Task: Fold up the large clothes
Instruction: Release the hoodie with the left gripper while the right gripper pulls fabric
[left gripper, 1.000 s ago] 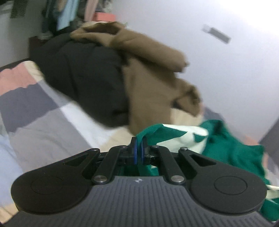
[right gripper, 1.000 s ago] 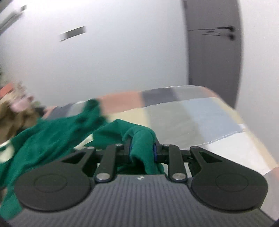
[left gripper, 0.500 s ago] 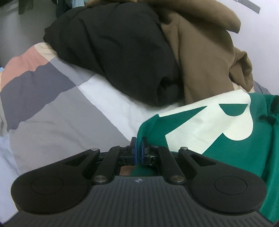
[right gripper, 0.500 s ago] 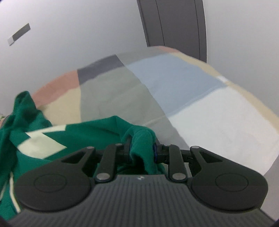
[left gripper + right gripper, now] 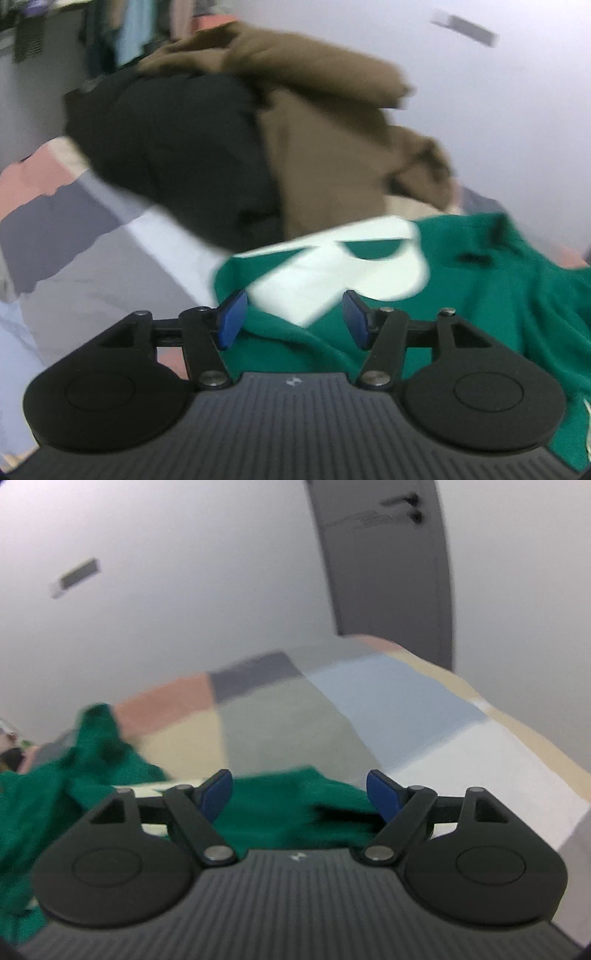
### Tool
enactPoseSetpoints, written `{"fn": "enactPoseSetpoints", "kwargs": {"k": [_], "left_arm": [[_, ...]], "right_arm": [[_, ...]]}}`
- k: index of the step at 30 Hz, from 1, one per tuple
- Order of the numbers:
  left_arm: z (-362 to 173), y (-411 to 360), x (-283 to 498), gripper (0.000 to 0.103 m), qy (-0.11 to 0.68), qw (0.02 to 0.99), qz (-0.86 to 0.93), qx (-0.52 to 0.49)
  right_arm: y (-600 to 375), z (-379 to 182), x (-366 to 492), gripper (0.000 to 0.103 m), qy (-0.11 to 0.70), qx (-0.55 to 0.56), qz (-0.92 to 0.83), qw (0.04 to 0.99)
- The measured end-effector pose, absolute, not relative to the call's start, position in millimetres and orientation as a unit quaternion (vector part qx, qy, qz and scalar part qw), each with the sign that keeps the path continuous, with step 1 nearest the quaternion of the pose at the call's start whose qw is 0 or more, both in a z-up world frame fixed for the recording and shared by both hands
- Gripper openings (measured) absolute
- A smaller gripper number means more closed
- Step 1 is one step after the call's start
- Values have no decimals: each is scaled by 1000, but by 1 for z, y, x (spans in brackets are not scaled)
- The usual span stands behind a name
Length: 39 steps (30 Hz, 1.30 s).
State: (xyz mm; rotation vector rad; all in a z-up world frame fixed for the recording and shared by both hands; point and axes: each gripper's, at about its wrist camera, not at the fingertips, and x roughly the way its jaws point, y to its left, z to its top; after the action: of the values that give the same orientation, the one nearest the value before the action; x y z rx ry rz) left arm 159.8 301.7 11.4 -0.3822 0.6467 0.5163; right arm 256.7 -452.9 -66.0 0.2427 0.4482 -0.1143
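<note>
A green garment with a large pale print lies rumpled on the patchwork bedspread. My left gripper hovers over its near left edge; its jaws are opening, and the blue pads stand apart from the cloth below. In the right wrist view the same green garment lies under my right gripper, whose jaws are also opening, the blue pads clear of the fabric. Both views are blurred.
A heap of a black garment and a brown garment sits behind the green one. Hanging clothes show at the back left. The bedspread runs right to the bed edge, with a grey door beyond.
Both grippers were shut on folds of the green garment; now both have let go and their jaws stand apart. The garment has settled onto the bed.
</note>
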Motion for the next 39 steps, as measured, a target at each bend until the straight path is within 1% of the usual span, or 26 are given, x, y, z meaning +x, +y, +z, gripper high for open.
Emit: {"fn": "enactPoseSetpoints", "kwargs": {"k": [3,6,10,15,21,25,27,29,31,32,33,34,37,39], "left_arm": [[26,270,155,63,302,913,210,-178],[30,229,150,63,309,922,168,-161],[25,181,151,63,317,930,122,-139],[12,147,157,63,331,932,81,-125],[2,149,161,63,326,931,65,-150],[-4,165,165,63,317,930,71,-171],[-6,170,168,63,316,930,80,-171],[-9,175,172,63,316,928,82,-178],[-12,180,176,63,319,925,86,-190],[-12,182,178,63,321,922,88,-199],[-12,185,180,63,316,921,88,-209],[-13,187,183,63,310,923,90,-210],[-17,187,195,63,301,931,95,-186],[-27,187,207,63,299,933,95,-177]], "right_arm": [[-414,-47,252,81,216,98,-5,971],[-363,-42,253,81,241,86,70,964],[-285,-54,251,81,283,74,172,941],[-200,-78,242,81,315,28,241,918],[-136,-116,257,81,340,-7,258,904],[-111,-141,278,81,318,-61,232,917],[-107,-145,288,80,305,-71,203,928],[-101,-144,300,74,292,-71,180,937],[-99,-138,318,58,287,-61,168,941],[-97,-133,331,53,282,-64,162,943],[-97,-128,340,43,277,-70,158,945],[-93,-119,358,35,270,-79,152,947],[-90,-87,408,29,249,-92,137,954],[-87,-63,442,28,231,-94,124,960]]}}
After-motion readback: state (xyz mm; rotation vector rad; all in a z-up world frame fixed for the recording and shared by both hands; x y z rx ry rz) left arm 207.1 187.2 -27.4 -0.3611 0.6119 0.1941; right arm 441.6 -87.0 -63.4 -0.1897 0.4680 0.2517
